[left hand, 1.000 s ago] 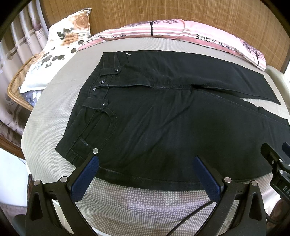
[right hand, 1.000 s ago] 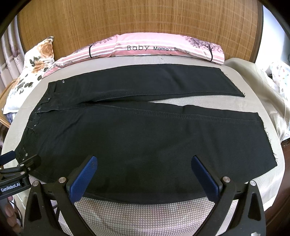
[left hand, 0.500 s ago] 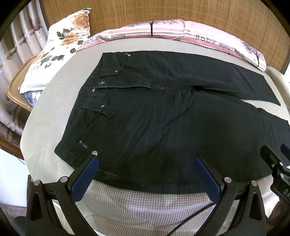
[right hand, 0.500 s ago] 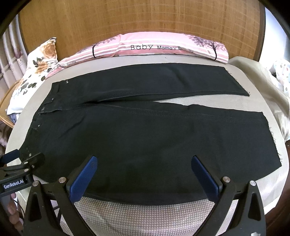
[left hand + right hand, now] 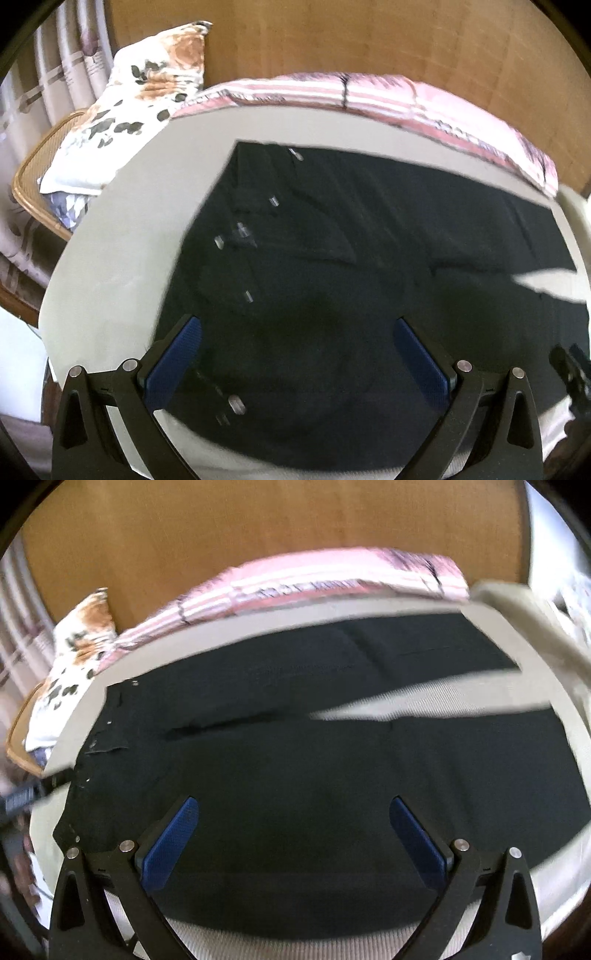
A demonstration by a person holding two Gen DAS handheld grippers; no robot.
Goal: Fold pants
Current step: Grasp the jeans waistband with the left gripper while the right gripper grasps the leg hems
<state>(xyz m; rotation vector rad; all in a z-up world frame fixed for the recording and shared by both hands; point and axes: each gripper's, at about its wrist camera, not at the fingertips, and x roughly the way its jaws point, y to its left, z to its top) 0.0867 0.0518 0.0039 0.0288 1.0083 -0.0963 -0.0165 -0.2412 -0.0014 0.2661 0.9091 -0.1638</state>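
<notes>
Across the centre of both frames, one pair of black pants [image 5: 369, 295] lies flat on the bed [image 5: 110, 295]. Left gripper [image 5: 297, 356] and right gripper [image 5: 293, 834] hover over its near edge, jaws spread, empty. Judged soft, limp denim: grasp at near hem and waistband. Two pillows.
</notes>
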